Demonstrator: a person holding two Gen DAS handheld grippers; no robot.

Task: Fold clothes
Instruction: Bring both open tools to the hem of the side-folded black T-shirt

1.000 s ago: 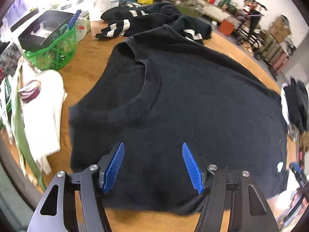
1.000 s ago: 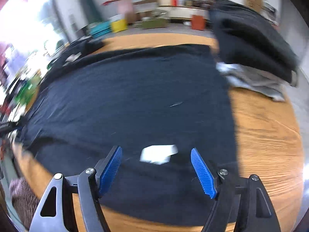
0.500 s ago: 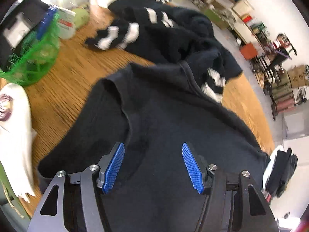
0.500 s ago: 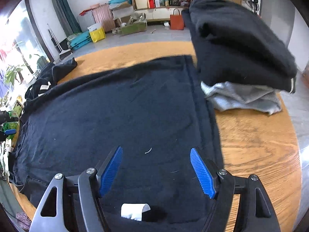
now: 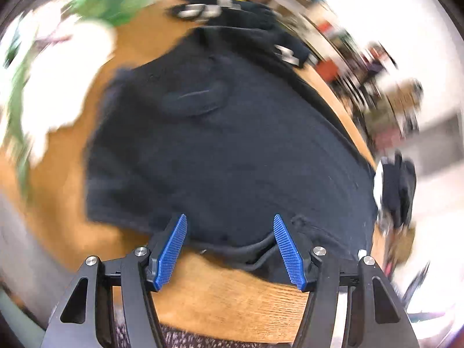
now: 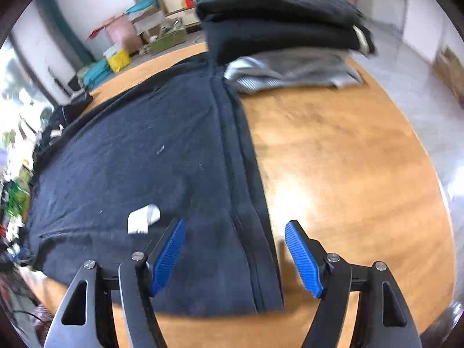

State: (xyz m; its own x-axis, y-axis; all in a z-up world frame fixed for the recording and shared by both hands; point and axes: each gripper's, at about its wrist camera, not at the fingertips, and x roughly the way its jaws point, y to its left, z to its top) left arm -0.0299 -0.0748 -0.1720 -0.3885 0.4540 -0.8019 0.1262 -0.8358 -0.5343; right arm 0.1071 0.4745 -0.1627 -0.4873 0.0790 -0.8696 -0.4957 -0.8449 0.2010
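Observation:
A black T-shirt (image 5: 232, 150) lies spread flat on the round wooden table (image 5: 232, 298). In the left wrist view my left gripper (image 5: 230, 250) is open and empty above the shirt's near edge, where the cloth is rumpled. In the right wrist view the shirt (image 6: 139, 168) shows its hem band and a white label (image 6: 143, 217). My right gripper (image 6: 235, 256) is open and empty over the hem corner, with bare table (image 6: 348, 174) to its right.
A stack of folded dark and grey clothes (image 6: 284, 29) sits at the table's far right. A pile of black clothes with white stripes (image 5: 232, 14) lies beyond the shirt. White cloth (image 5: 63, 81) and a green basket (image 5: 116, 3) are at the left.
Both grippers pulled back toward the shirt's near edge. The left view swung and blurred; the right gripper shifted right, over the hem. Both stayed open.

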